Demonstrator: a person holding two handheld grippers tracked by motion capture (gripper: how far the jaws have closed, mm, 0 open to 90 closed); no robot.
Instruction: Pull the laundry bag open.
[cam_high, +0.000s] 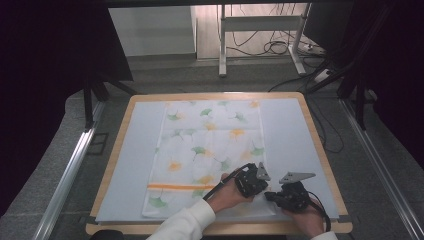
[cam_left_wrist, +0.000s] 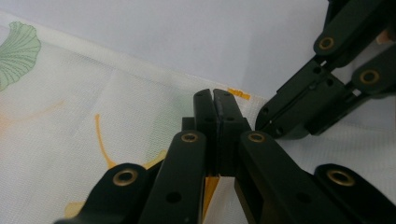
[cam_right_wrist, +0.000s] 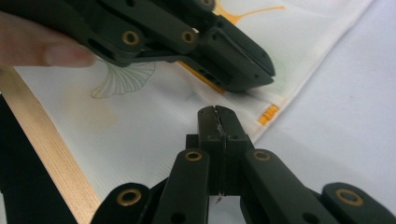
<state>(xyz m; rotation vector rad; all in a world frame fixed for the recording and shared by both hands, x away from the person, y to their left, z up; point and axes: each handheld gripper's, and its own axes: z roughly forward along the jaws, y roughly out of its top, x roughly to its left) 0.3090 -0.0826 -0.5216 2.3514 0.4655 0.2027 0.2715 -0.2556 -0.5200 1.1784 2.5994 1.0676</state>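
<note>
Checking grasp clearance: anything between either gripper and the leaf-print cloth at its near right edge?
Nothing visible. Left gripper and right gripper both sit, jaws shut, directly on the cloth near its right edge. Whether fabric is pinched between the jaws cannot be told. Table mat beside it is bare.

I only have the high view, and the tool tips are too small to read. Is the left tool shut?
Observer: Yes. In the left gripper view the left tool has its jaws pressed together, above the cloth near its edge.
Operator: And the right one?
Observer: The right tool is shut too, its tip just inside the cloth's edge by the orange stripe end.
Operator: Is cloth pinched in either?
Observer: I cannot tell. No fold shows rising between either pair of jaws.
</note>
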